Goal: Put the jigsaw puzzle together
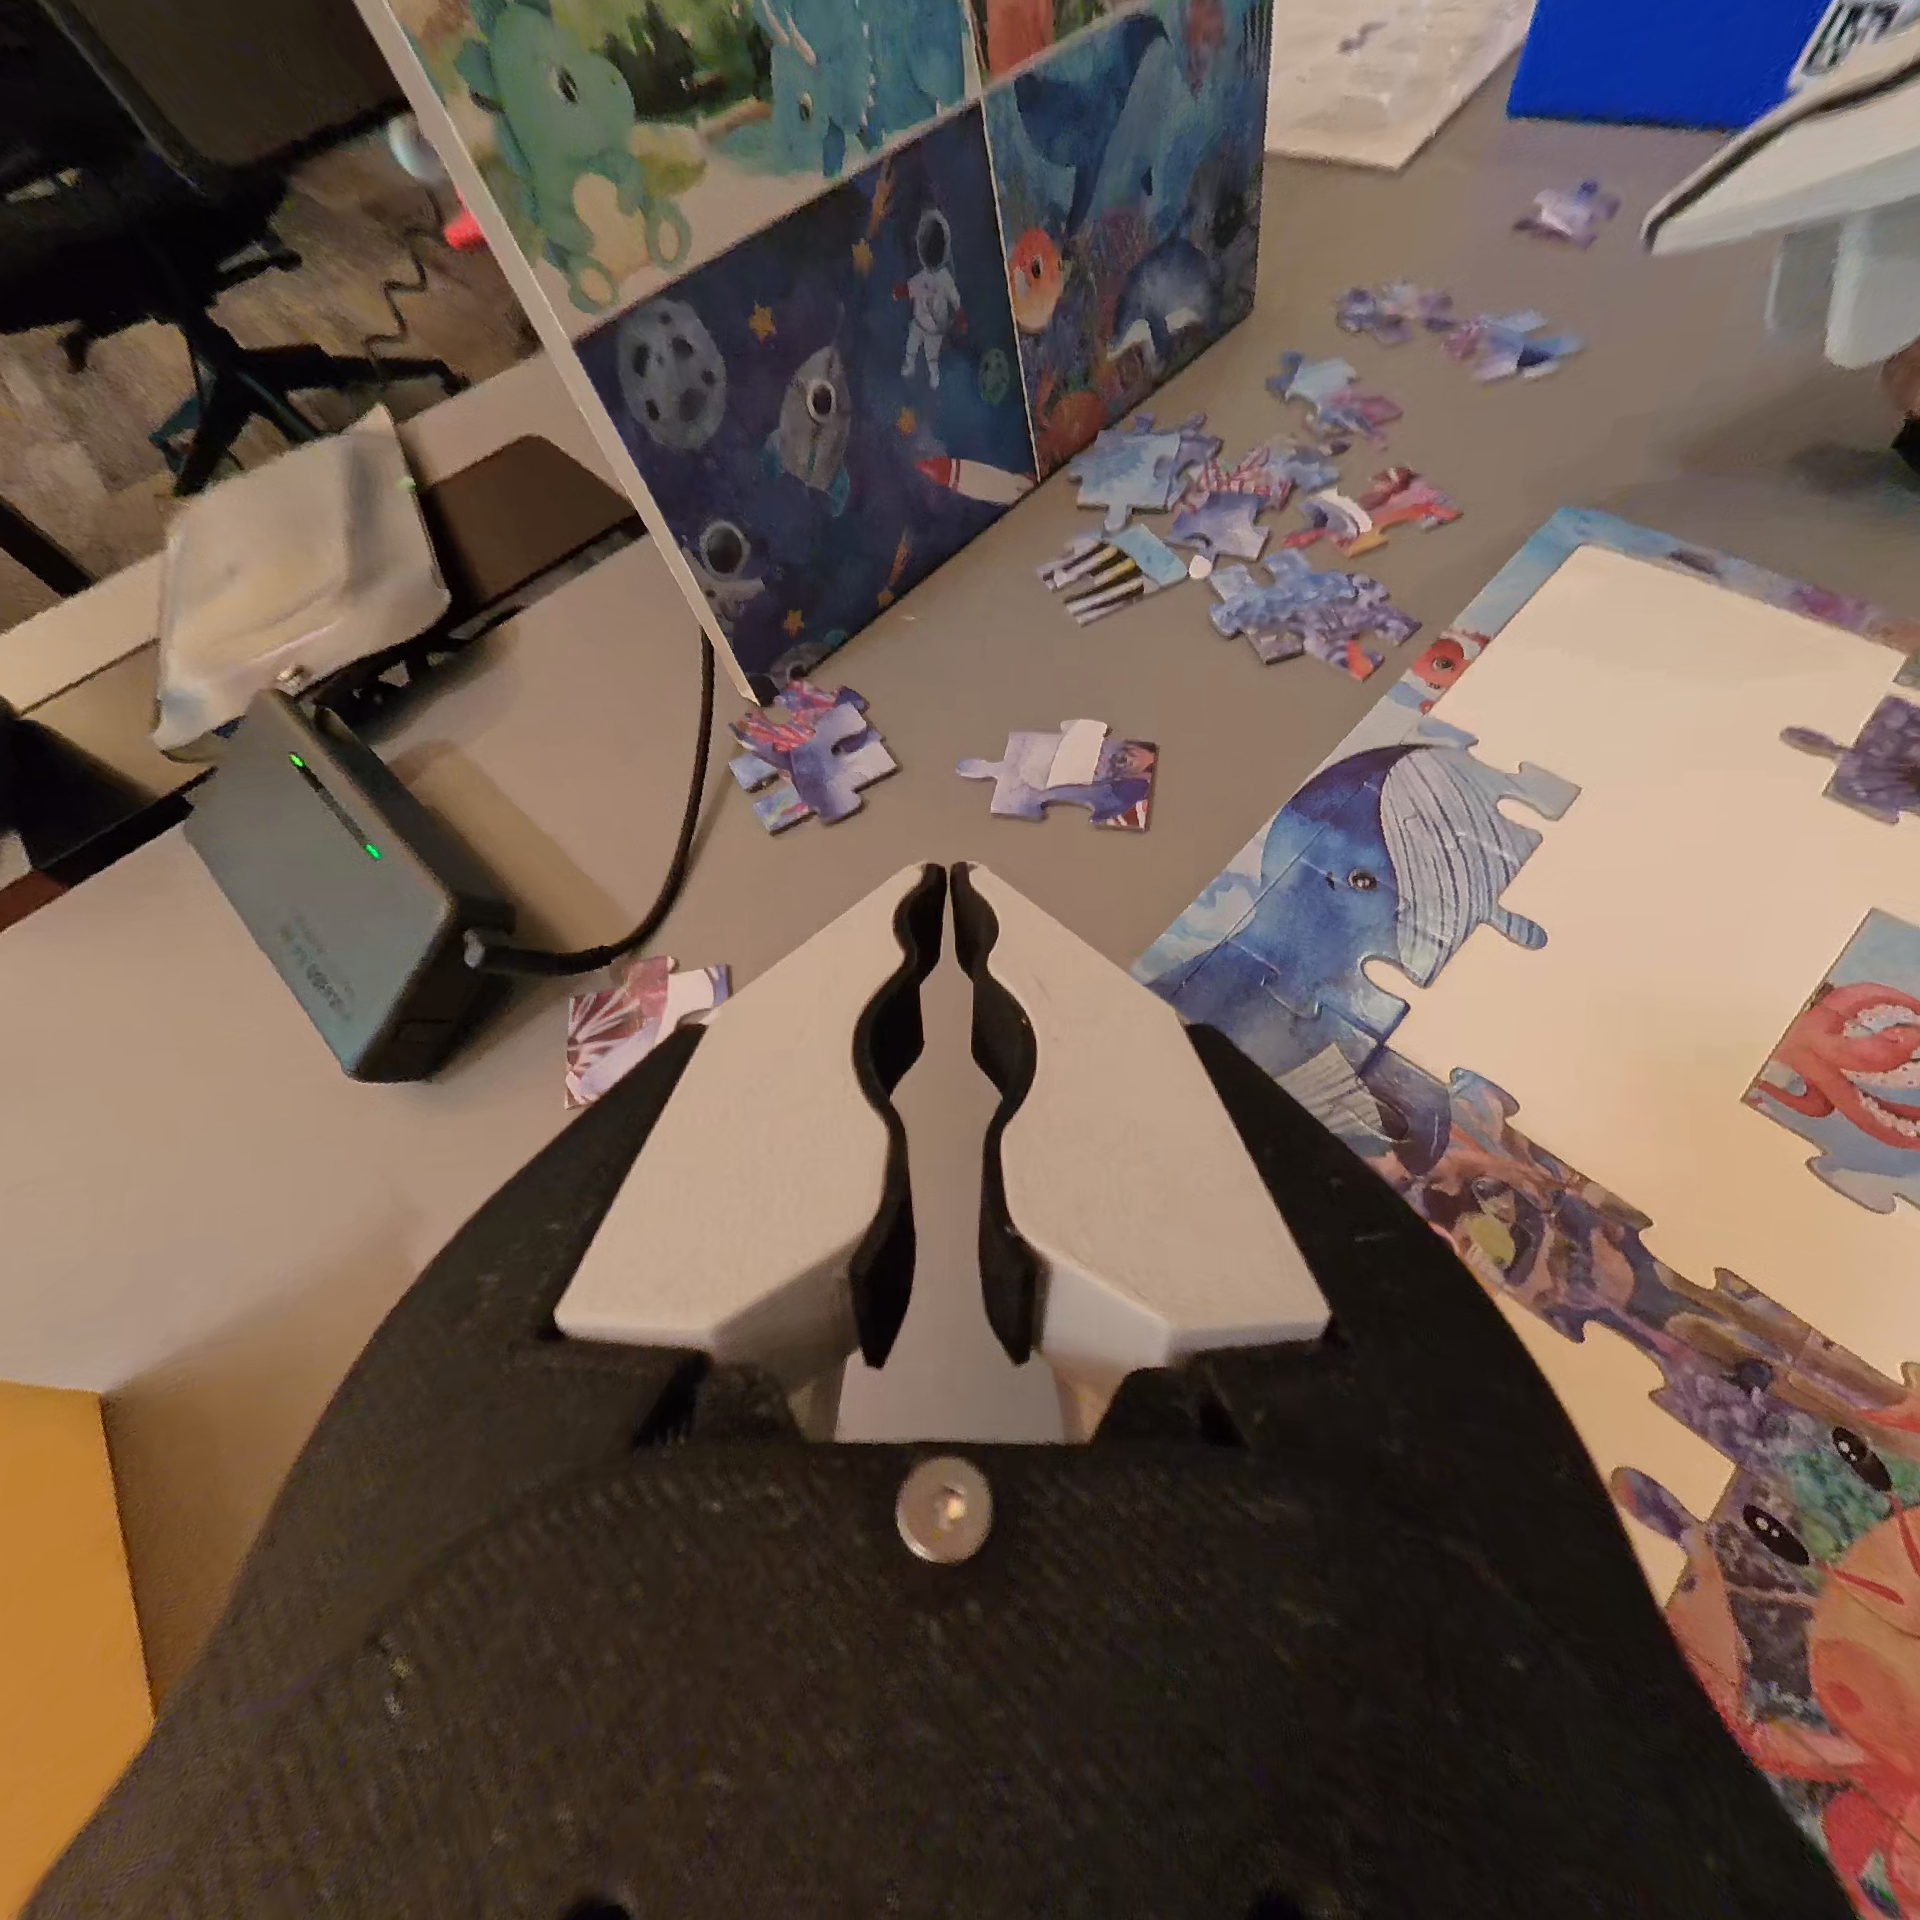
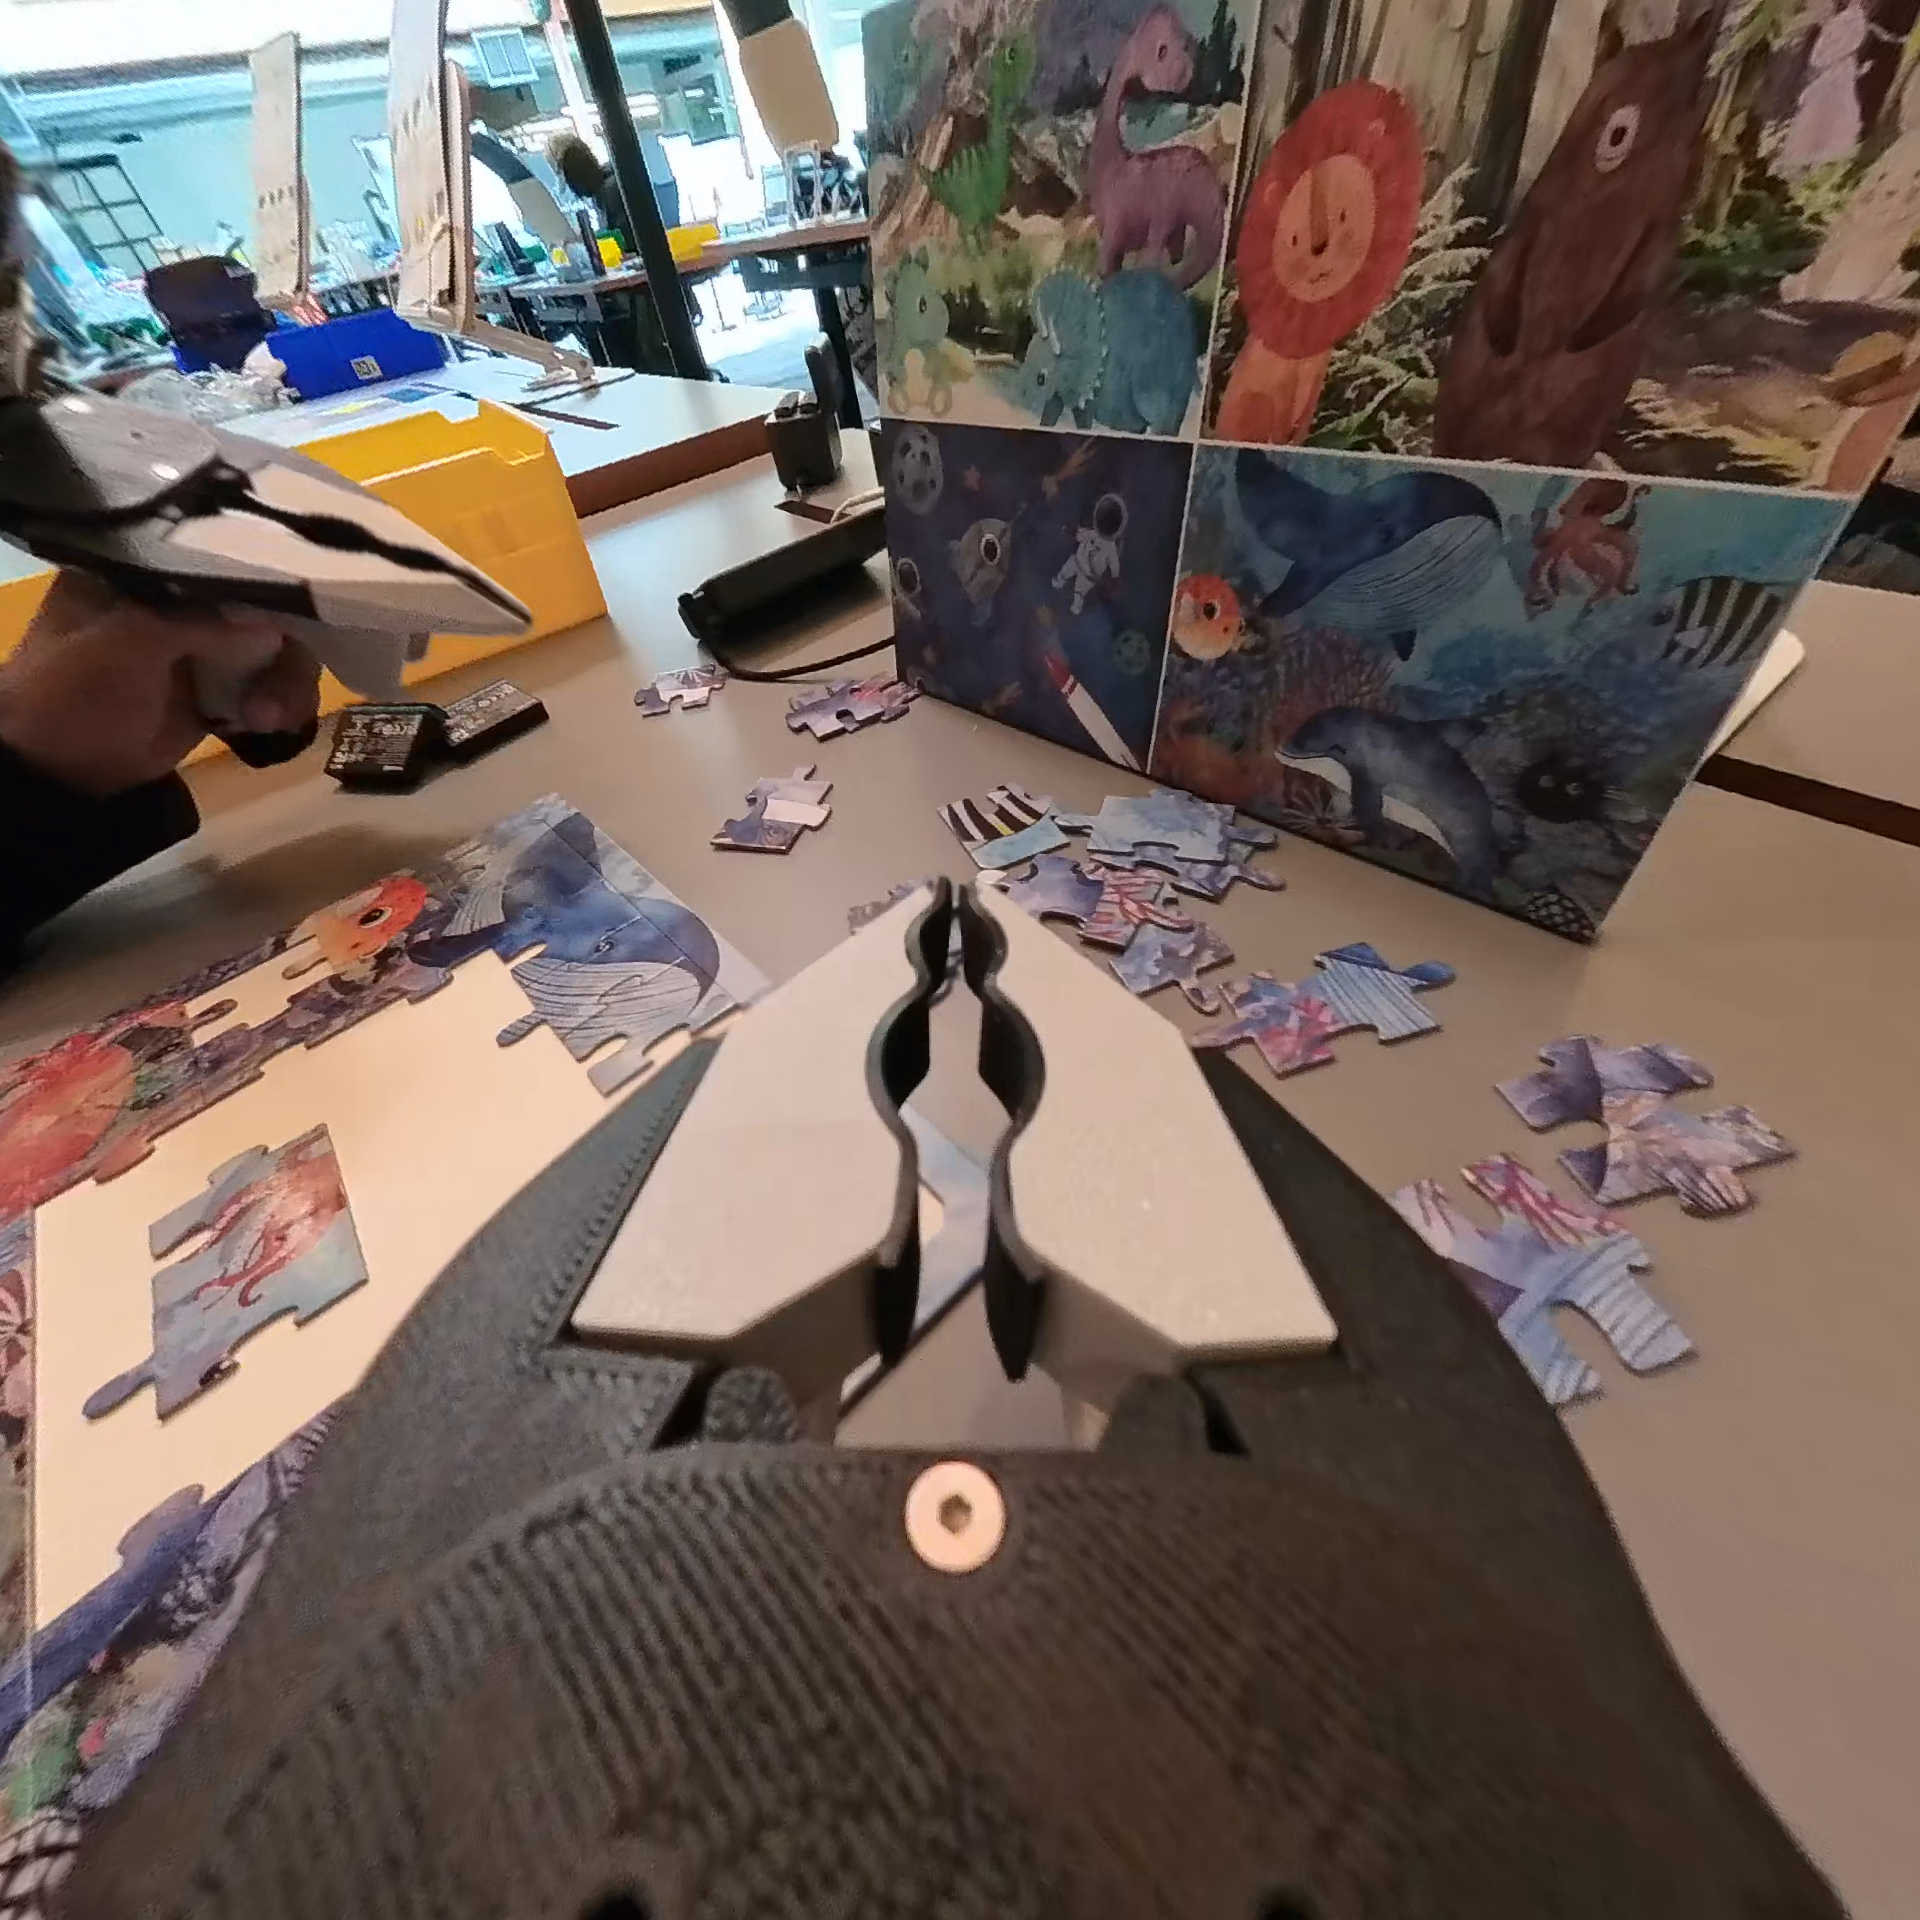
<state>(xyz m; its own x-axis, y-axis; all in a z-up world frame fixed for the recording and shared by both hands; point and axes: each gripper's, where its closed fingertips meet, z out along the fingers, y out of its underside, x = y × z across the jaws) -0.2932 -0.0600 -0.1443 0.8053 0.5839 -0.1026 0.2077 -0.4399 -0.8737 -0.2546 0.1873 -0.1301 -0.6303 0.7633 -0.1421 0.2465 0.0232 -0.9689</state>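
The puzzle board [image 1: 1662, 831] lies on the grey table with its white middle bare and a blue whale section [image 1: 1382, 862] joined along the edge. It also shows in the right wrist view [image 2: 416, 1091], with the whale [image 2: 613, 945] and a loose octopus piece [image 2: 249, 1247] inside. Loose pieces [image 1: 1247, 530] lie by the picture box [image 1: 883, 364]; the pieces [image 2: 1132, 862] and the box [image 2: 1455, 520] also show in the right view. My left gripper [image 1: 951, 868] is shut and empty above the table, short of a single piece [image 1: 1070, 774]. My right gripper [image 2: 961, 888] is shut over the board's corner, near the pile.
A grey device [image 1: 322, 894] with green lights and a black cable sits left of my left gripper. A yellow bin [image 2: 468, 499] and black batteries [image 2: 384, 743] lie behind the board. More pieces [image 2: 1642, 1122] are scattered at the right. My hands' fingertips stand some 25 cm from each other. My left tips are roughly 11 cm from the single piece [image 1: 1070, 774]. It is also in sight in the right wrist view [image 2: 770, 806].
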